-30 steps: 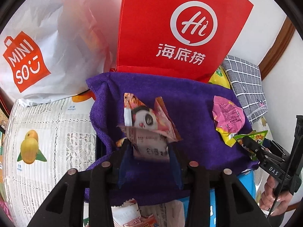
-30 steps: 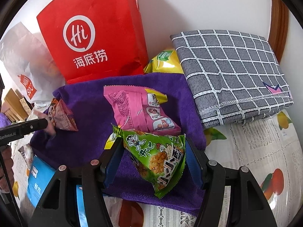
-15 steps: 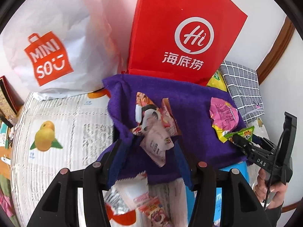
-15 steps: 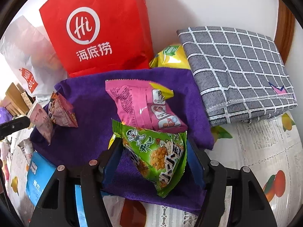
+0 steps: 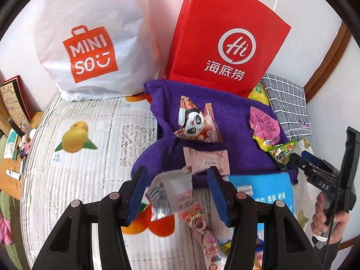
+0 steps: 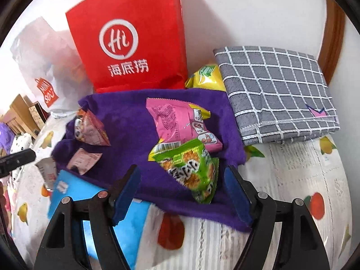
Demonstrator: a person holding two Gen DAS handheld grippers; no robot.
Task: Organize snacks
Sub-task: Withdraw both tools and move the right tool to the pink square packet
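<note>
Left wrist view shows your left tongs [image 5: 176, 192] standing apart over the printed surface [image 5: 90, 157], with nothing pinched between the pads; a white-and-pink wrapper [image 5: 173, 191] lies below them, loose. Beyond it, the panda packet [image 5: 196, 123] and a flat pale pink sachet [image 5: 205, 160] rest on the purple towel [image 5: 229, 132], which seems to serve as your sorting spot, so the snacks gather there rather than among the strays near you.

Your right tongs [image 6: 182, 191] are opening, and the green triangular packet [image 6: 191, 168] sits between the blue pads without either one pressing it. It lies on the towel's near edge, leaning against the pink packet [image 6: 177, 121], likely set there to keep the bagged snacks together. A blue pack [image 6: 74, 189] lies partly under the towel's left corner. The red paper bag [image 6: 132, 38] stands upright behind.
</note>
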